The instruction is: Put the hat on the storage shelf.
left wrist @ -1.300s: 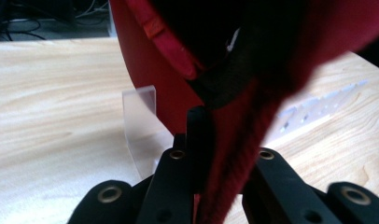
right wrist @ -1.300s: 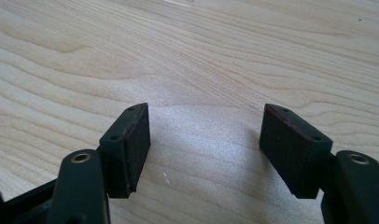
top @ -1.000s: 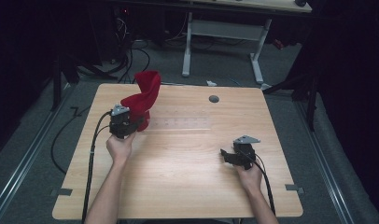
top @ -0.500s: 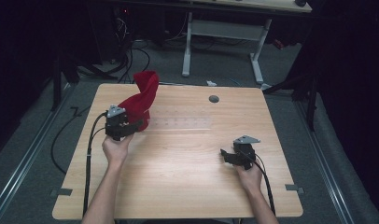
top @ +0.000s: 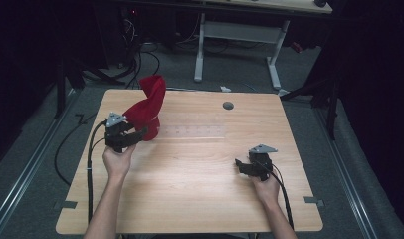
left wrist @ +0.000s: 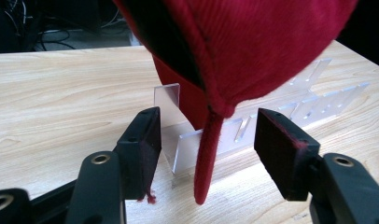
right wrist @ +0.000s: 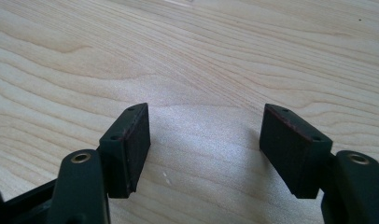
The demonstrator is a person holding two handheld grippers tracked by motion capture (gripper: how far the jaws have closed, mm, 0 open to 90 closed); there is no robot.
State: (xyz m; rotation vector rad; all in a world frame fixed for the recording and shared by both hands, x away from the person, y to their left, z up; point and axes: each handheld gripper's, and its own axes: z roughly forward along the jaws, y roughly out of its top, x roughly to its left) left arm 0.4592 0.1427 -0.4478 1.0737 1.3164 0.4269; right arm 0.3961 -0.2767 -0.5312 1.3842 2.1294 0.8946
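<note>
A red corduroy cloth (top: 149, 105) stands draped over a clear acrylic rack (top: 200, 130) at the table's back left. My left gripper (top: 139, 134) sits just in front of it. In the left gripper view the cloth (left wrist: 257, 46) hangs over the rack (left wrist: 225, 137), and its thin red edge strip (left wrist: 205, 163) dangles between my jaws. My left gripper (left wrist: 204, 140) has just been opening, and its pads stand apart from the strip on both sides. My right gripper (top: 243, 167) rests at the front right, open (right wrist: 204, 140) over bare wood with nothing between its pads.
The wooden table (top: 200, 199) has a round grommet hole (top: 228, 105) near its back edge. Black cables trail from both grippers off the front. A white-legged desk (top: 240, 35) stands behind on the dark floor.
The left jaws have spread and let go of the red cloth, and that gripper has drawn back a little toward the person. The right gripper has not moved.
</note>
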